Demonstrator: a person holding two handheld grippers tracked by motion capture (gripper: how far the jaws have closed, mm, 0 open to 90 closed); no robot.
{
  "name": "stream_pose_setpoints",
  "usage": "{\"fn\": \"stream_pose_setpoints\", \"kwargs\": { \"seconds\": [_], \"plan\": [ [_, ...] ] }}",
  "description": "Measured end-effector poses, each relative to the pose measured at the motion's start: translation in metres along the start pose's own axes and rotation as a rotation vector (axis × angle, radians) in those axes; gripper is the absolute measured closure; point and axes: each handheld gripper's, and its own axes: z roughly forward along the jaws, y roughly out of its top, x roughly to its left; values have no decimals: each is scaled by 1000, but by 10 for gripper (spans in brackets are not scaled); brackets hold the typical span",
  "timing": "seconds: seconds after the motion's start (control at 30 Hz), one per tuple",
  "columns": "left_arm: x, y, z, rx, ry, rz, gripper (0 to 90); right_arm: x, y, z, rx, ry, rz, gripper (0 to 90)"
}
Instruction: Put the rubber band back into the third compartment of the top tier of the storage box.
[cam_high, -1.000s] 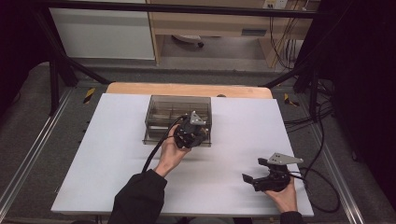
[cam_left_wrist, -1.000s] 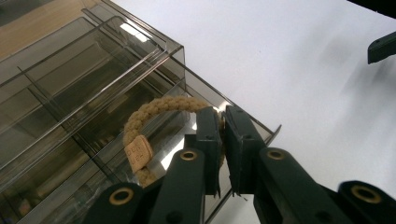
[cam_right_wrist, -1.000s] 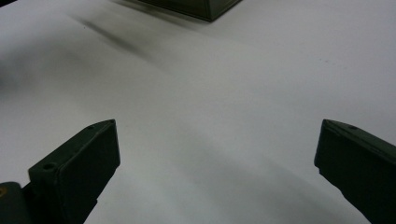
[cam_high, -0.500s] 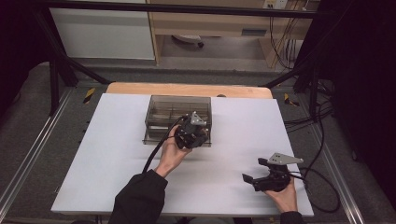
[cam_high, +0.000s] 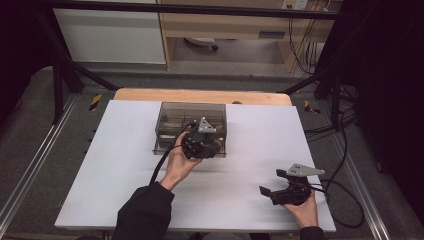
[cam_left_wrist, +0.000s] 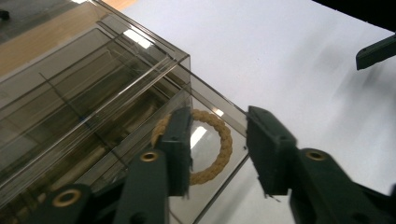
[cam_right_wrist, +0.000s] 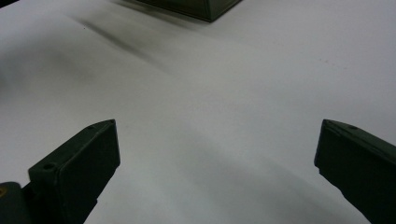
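White tabletop, smoked drawer box, dark room

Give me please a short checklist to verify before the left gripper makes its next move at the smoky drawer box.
1. Left gripper open: ok, a gap shows between its fingers.
2. Fingers straddle the front wall of the drawer: ok, one finger inside, one outside.
3. Drawer pulled out of the box: ok, partly out.
4. Rope ring clear of the fingers: cannot tell, the inside finger overlaps it.
5. Right gripper out of the way: ok, open above the bare table, apart from the box.
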Motion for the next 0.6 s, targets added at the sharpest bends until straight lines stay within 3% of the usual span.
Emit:
{"fn": "stream_pose_setpoints", "kwargs": {
  "seconds": [0.2, 0.6],
  "plan": [
    [3, -5, -12, -13, 2, 0, 458, 0, 0, 0, 0, -1, 2, 8],
    [12, -23, -33, -27, 3, -24, 334, 0, 0, 0, 0, -3, 3, 8]
  ]
}}
